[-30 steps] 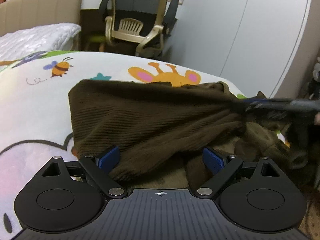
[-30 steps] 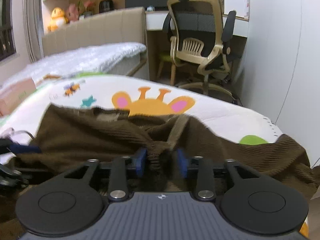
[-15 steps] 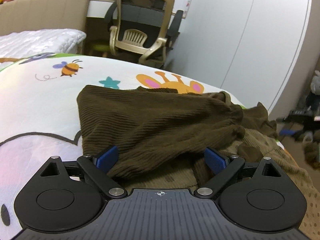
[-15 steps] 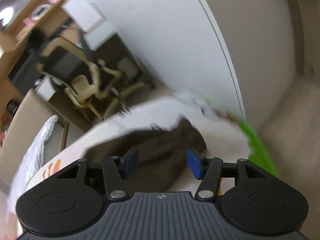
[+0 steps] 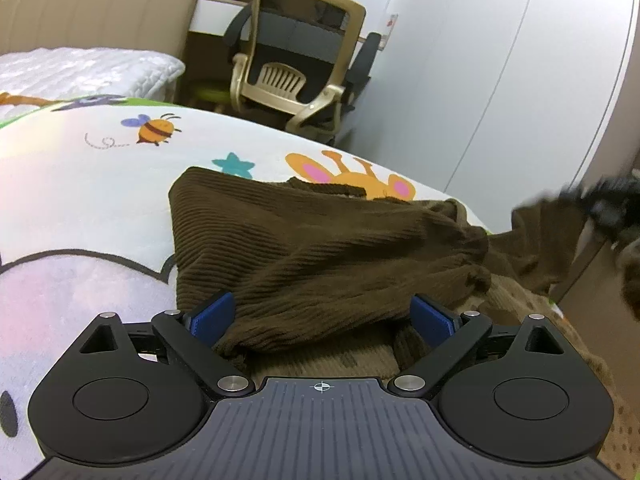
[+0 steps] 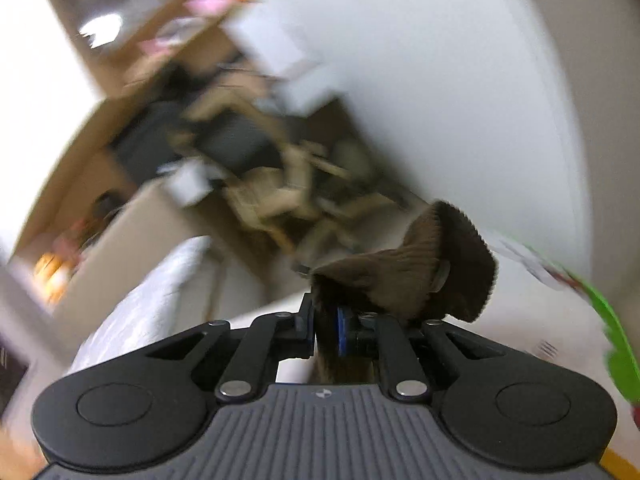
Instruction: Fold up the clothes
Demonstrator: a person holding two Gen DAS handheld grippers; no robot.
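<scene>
A brown ribbed sweater (image 5: pixel 320 248) lies bunched on the cartoon-print bedspread (image 5: pixel 80 208). My left gripper (image 5: pixel 320 316) stands open at its near edge, blue pads (image 5: pixel 212 316) on either side of a fold, not pinching it. At the far right of the left wrist view my right gripper (image 5: pixel 608 208) is a dark blur holding up a sleeve (image 5: pixel 548 236). In the right wrist view, which is tilted and blurred, the right gripper (image 6: pixel 336 332) is shut on brown cloth, and the ribbed cuff (image 6: pixel 440 268) sticks out past its fingers.
A tan dotted garment (image 5: pixel 332 356) lies under the sweater by my left gripper. Beyond the bed stand an office chair (image 5: pixel 296 68), a white quilted mattress (image 5: pixel 80 72) and a pale wardrobe wall (image 5: pixel 500 60). The bed's right edge drops off near the sleeve.
The right gripper let go of the sweater's middle, swung out to the bed's right edge and shut on the sleeve cuff. The left gripper stayed open and rose slightly.
</scene>
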